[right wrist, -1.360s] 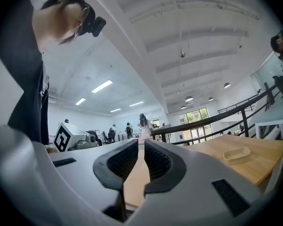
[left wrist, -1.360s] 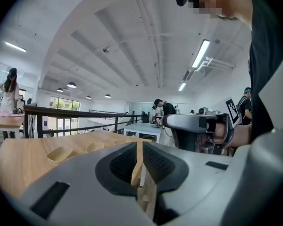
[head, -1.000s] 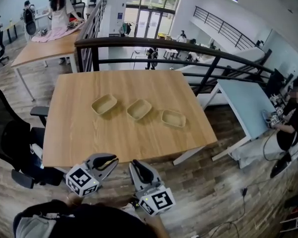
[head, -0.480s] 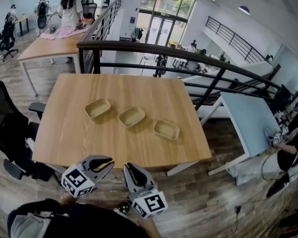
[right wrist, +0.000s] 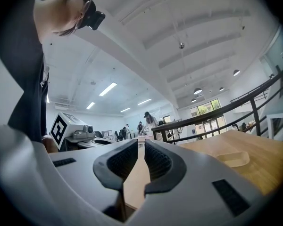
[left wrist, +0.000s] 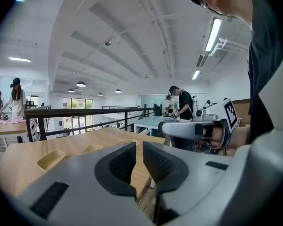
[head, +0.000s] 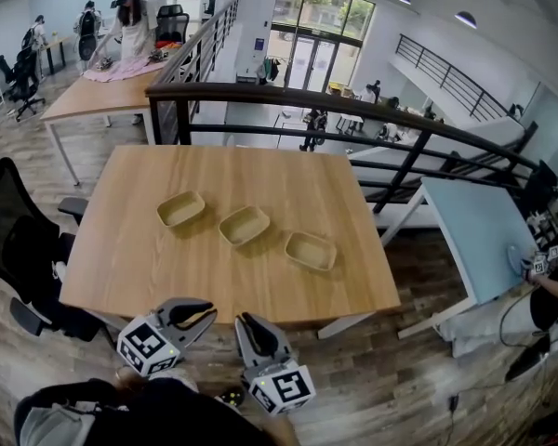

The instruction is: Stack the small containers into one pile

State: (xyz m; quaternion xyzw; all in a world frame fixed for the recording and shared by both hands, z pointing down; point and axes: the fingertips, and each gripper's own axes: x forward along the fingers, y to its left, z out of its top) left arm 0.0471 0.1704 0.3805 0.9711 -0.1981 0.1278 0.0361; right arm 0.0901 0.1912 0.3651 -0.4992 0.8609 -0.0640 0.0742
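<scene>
Three shallow tan containers lie in a slanting row on the wooden table (head: 121,249): a left one (head: 179,208), a middle one (head: 245,224) and a right one (head: 311,250). All are apart from each other and empty. My left gripper (head: 207,311) and right gripper (head: 245,321) hover side by side at the table's near edge, well short of the containers. Both are shut with nothing between the jaws. The left gripper view has its gripper (left wrist: 139,157) facing two containers (left wrist: 51,159) across the tabletop. Past the right gripper (right wrist: 142,157) lies one container (right wrist: 233,159).
A black office chair (head: 19,258) stands left of the table. A dark railing (head: 353,110) runs behind the table's far edge. A pale blue table (head: 474,240) is at the right. A person (head: 130,21) works at a far wooden table.
The head view has swung and both grippers have shifted along the table's near edge, sinking slightly in the picture. The containers have not moved and the jaws stay shut.
</scene>
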